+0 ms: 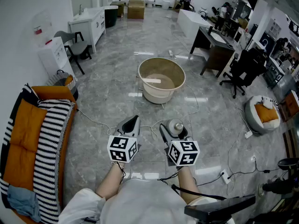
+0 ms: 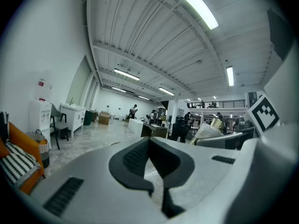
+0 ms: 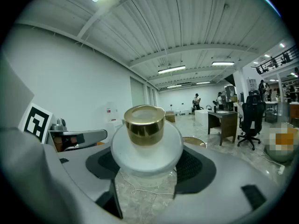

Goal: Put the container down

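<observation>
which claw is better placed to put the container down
Right. The right claw grips the container with the gold cap, so it only has to lower it. The left claw is shut and empty.

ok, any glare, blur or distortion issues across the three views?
Head view: bright glare patches on the glossy floor, and the edges bend. Left gripper view: heavy fisheye with dark corners, the ceiling light is blown out, the near jaws are soft. Right gripper view: same fisheye; the container is fairly sharp.
</observation>
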A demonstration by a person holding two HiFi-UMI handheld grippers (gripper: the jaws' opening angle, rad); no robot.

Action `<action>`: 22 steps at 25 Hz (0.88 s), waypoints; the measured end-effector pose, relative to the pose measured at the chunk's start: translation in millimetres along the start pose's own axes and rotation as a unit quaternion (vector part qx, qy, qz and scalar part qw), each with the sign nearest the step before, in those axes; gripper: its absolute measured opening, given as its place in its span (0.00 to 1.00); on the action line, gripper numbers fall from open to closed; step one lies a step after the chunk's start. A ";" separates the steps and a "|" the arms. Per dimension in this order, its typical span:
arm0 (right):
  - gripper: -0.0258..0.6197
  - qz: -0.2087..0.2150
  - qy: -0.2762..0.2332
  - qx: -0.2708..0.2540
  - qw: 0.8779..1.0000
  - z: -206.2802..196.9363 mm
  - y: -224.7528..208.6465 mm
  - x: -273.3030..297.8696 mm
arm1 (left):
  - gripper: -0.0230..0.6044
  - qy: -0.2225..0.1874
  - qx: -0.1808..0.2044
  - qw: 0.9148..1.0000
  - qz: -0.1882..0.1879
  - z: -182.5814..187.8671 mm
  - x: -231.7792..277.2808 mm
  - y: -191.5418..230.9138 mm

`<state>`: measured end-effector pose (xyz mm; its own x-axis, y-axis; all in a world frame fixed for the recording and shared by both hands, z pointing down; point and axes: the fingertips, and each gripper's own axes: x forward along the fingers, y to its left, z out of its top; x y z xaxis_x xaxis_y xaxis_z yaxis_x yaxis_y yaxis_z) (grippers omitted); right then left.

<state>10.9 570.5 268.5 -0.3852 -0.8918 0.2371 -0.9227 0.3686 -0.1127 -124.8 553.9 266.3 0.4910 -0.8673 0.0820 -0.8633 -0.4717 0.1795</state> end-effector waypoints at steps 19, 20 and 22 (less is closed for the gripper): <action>0.57 -0.021 -0.004 0.036 0.999 -1.6 3.6 24.8 | 0.04 0.011 -0.003 1.000 -0.011 -8.8 4.1 37.7; 0.57 -0.022 -0.003 0.040 0.999 -2.0 2.8 26.7 | 0.04 0.012 -0.003 1.000 -0.011 -9.1 4.1 39.8; 0.57 -0.023 -0.002 0.046 0.999 -2.2 1.1 30.4 | 0.04 0.014 -0.001 1.000 -0.010 -9.0 4.0 43.4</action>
<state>-1.9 544.4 277.7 -0.3424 -0.9081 0.2411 -0.9342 0.3015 -0.1909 -159.3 531.4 283.2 0.5112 -0.8530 0.1052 -0.8530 -0.4884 0.1841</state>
